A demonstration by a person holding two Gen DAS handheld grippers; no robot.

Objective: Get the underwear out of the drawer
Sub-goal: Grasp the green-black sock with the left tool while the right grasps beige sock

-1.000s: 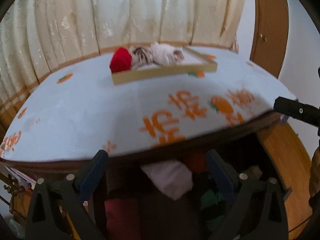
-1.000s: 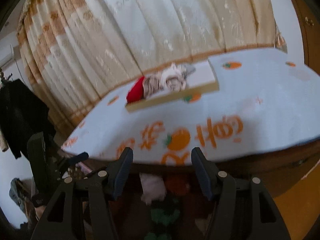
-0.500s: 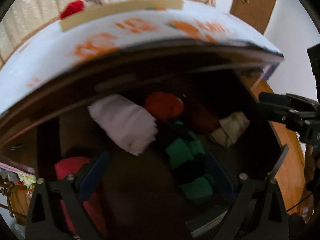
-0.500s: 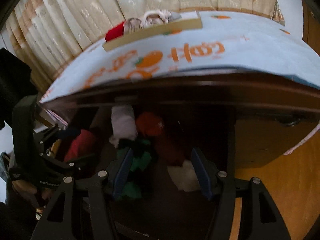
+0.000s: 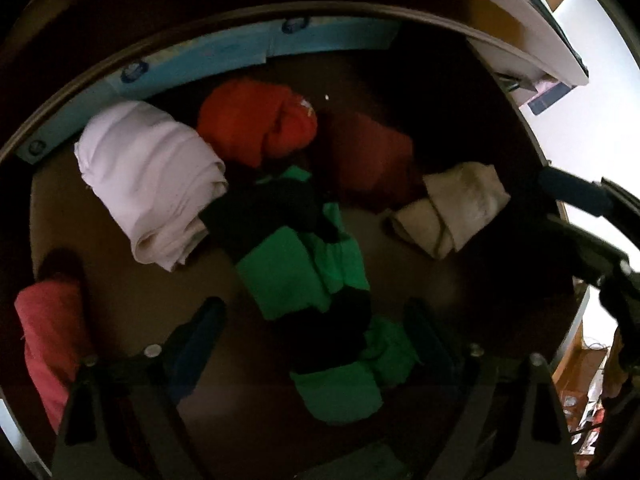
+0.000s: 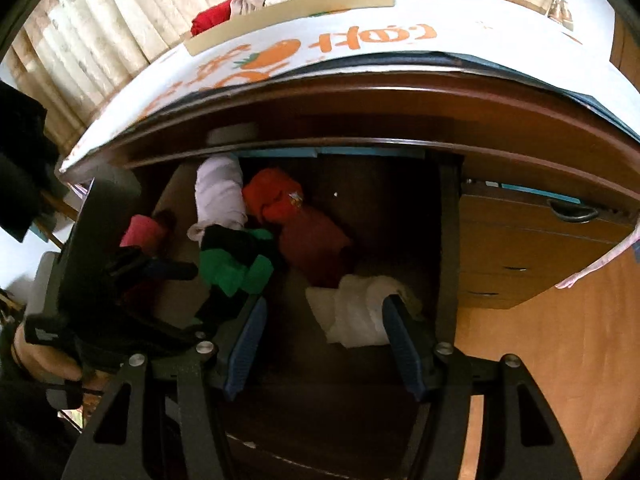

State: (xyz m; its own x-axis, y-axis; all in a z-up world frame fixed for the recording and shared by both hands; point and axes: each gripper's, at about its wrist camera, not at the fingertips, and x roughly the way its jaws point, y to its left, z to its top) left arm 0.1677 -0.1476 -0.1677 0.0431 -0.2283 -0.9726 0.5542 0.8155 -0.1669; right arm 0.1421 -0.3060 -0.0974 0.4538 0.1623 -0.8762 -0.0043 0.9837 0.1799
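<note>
The open dark wooden drawer (image 5: 120, 292) holds several rolled pieces of underwear. A green-and-black piece (image 5: 304, 272) lies in the middle, a pale pink roll (image 5: 148, 176) to its left, an orange-red roll (image 5: 256, 124) behind, a dark red piece (image 5: 368, 156) and a cream roll (image 5: 452, 208) to the right, a red piece (image 5: 48, 332) at far left. My left gripper (image 5: 316, 320) is open just above the green piece. My right gripper (image 6: 324, 336) is open over the cream roll (image 6: 360, 308); the green piece (image 6: 232, 268) shows to its left.
The desk top with a white orange-printed cloth (image 6: 360, 40) overhangs the drawer. A wooden tray (image 6: 288, 12) on it holds a red roll and pale pieces. Closed drawers with a handle (image 6: 572, 212) stand to the right. Curtains hang behind.
Both grippers have dropped from the level of the desk top down into the drawer. The left one now hangs close over the green piece, the right one over the cream roll.
</note>
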